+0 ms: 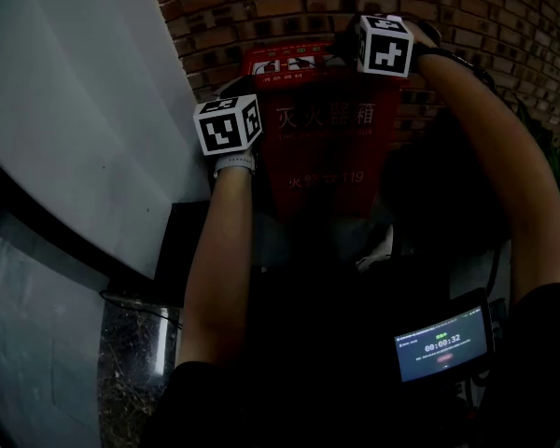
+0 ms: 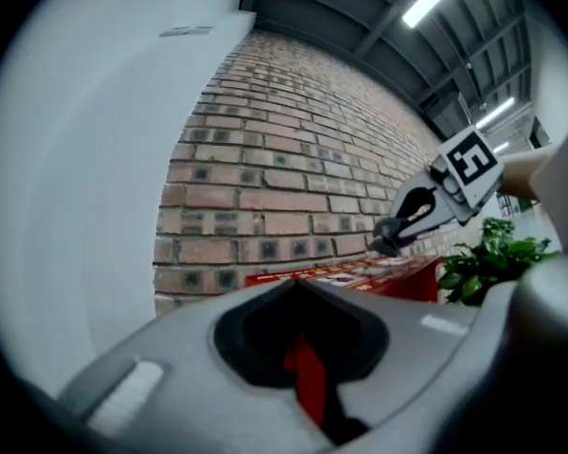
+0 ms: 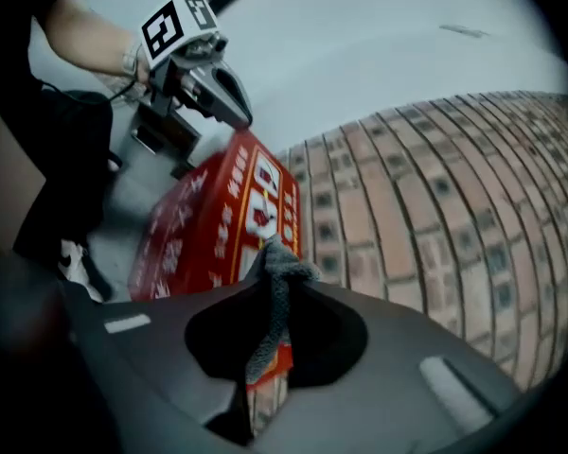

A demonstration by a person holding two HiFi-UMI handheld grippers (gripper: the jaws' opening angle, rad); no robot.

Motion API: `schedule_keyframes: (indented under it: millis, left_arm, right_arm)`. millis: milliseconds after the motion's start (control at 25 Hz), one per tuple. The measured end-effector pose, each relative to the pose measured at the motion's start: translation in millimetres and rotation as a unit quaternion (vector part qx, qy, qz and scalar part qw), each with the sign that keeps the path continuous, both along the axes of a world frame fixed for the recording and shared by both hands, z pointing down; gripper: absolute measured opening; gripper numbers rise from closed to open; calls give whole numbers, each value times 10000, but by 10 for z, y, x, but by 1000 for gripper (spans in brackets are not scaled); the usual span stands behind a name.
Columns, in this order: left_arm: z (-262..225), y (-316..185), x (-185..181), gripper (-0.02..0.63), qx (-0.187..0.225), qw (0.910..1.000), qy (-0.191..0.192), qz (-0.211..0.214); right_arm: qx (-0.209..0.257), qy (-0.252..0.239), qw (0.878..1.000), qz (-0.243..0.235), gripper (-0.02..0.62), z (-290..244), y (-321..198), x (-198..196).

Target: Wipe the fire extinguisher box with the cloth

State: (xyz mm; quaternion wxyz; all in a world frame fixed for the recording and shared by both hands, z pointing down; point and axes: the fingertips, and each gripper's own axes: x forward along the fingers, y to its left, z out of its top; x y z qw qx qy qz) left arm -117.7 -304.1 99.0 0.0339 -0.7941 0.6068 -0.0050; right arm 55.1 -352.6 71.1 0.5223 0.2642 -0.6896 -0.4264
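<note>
Two hand-held grippers working at a red fire extinguisher box [image 1: 322,157], which is standing against a brick wall [image 1: 504,17] with a pale curved wall [image 1: 75,110] to its left. The right gripper [image 3: 280,253] is reaching to the far right of the box top; its jaws are pressing together on a grey cloth [image 3: 286,269], which is bunching into a small tuft above the jaw tips and trailing down as a strip through the opening behind them. In the left gripper view that tuft is lying at the box's top surface, apparently in contact with it. The left gripper [image 2: 298,288] is hovering at the near left corner of the box top; its jaws are meeting at the tips with nothing between them, and only a sliver of the red box is showing through the opening behind them. Whether these tips are touching the box cannot be told. The person's forearms are extending from the near edge toward both tools, each topped by its marker cube. A green leafy plant [image 2: 492,258] is showing to the right of the box, and a small lit screen [image 1: 441,343] is glowing near the person's right elbow.
</note>
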Motion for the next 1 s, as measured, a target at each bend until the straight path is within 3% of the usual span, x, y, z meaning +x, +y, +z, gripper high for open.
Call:
schedule_keyframes:
  millis: [280, 520, 720, 1000]
  left_arm:
    - [-31, 139, -327, 0, 52, 9998, -138, -132]
    - [118, 133, -361, 0, -96, 9998, -159, -123]
    - [225, 119, -303, 0, -132, 9998, -146, -58]
    - [168, 99, -83, 0, -2, 9998, -204, -6]
  right_arm:
    - [-59, 28, 9952, -976, 32, 302, 246, -1302]
    - [114, 155, 9893, -1449, 32, 460, 364, -1951]
    - [12, 169, 9896, -1431, 31, 519, 341, -1935]
    - [-74, 234, 9938, -1085, 31, 513, 242, -1392]
